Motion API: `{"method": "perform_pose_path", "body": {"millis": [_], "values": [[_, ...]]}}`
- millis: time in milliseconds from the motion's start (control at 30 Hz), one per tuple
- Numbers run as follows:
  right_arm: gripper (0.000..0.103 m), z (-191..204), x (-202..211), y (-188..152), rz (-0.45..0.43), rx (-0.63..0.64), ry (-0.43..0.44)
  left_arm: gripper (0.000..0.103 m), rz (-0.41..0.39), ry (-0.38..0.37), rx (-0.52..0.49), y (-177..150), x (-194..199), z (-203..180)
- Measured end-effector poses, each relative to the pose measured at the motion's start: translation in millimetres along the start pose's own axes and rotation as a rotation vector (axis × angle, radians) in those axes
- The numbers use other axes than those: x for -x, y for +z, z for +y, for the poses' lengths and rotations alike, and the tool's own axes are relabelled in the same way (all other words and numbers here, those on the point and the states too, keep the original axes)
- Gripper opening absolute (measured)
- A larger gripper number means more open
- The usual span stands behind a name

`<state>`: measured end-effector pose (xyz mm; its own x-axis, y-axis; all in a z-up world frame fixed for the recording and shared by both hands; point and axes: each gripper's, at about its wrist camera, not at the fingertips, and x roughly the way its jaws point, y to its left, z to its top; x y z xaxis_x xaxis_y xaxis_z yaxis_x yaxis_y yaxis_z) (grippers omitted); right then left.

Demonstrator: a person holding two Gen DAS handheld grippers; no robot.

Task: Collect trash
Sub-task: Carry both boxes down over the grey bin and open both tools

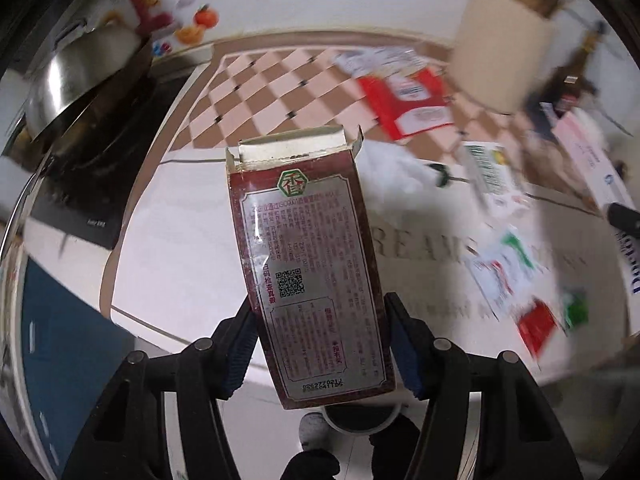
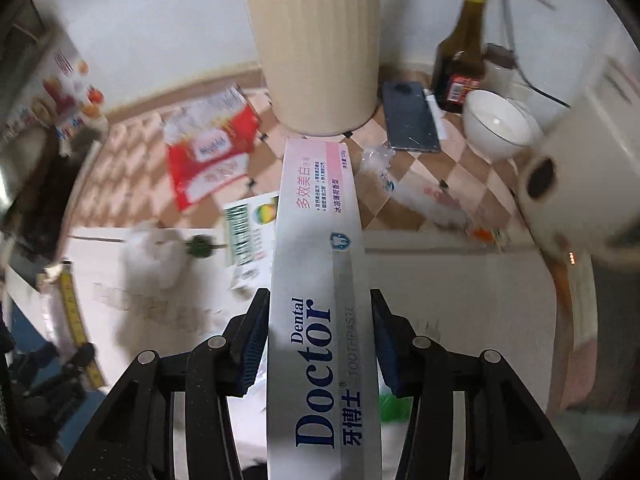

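1. The left gripper (image 1: pixel 322 344) is clamping a dark red carton (image 1: pixel 308 264) between its blue-padded fingers (image 1: pixel 240 352), gripping it near the lower end; the carton is standing up off the counter with its torn-open top flap pointing away from the camera.
2. The right gripper (image 2: pixel 318 344) is closing on a long toothpaste box (image 2: pixel 320 280) (the print reads "Dental Doctor"), both pads pressing its sides, and the box is lying lengthwise along the fingers and reaching toward a beige utensil holder (image 2: pixel 320 56).
3. More trash is lying on the white counter (image 2: pixel 440 288) and checkered tiles: a red-and-white packet (image 2: pixel 208 156), a barcode-printed wrapper (image 2: pixel 248 232) and a crumpled white wad (image 2: pixel 154 256).
4. A dark phone (image 2: pixel 410 122), a brown bottle (image 2: pixel 460 68) and a white bowl (image 2: pixel 498 126) are sitting to the right of the holder.
5. In the left view, a steel pan (image 1: pixel 80 76) is tilting over a black cooktop (image 1: pixel 104 152).
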<state>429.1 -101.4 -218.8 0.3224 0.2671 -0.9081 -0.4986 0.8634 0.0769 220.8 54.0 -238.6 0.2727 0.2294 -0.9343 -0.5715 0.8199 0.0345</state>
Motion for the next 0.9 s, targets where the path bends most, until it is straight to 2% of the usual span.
{"method": "perform_pose_path", "body": {"millis": [133,233,300,367,400,500,600,700,833,900], "values": [[0.050,12,46,-58,-0.054,-0.074,0.033,0.057,0.012,-0.115,-0.072,-31,12,-1],[0.050,15,72,-127,-0.061,-0.146,0.066,0.057,0.059,-0.169,-0.131,-71,13,1],[0.050,14,73,-168,-0.038,-0.186,0.075,0.057,0.134,-0.205,-0.160,-104,0,3],[0.050,11,66,-227,0.031,-0.230,0.078,0.057,0.214,-0.235,-0.173,-134,-18,4],[0.050,9,61,-245,0.056,-0.238,0.078,0.057,0.264,-0.248,-0.180,-152,-32,4],[0.050,3,15,-330,0.214,-0.266,0.071,0.057,0.445,-0.287,-0.191,-204,-101,-2],[0.050,-8,-46,-392,0.342,-0.306,0.079,0.057,0.551,-0.287,-0.195,-244,-180,-14],[0.050,-18,-140,-458,0.445,-0.317,0.087,0.057,0.639,-0.278,-0.208,-279,-277,-33],[0.050,-23,-256,-512,0.532,-0.309,0.112,0.058,0.735,-0.277,-0.244,-313,-390,-54],[0.050,-21,-310,-533,0.561,-0.275,0.115,0.059,0.774,-0.282,-0.261,-324,-432,-62]]}}
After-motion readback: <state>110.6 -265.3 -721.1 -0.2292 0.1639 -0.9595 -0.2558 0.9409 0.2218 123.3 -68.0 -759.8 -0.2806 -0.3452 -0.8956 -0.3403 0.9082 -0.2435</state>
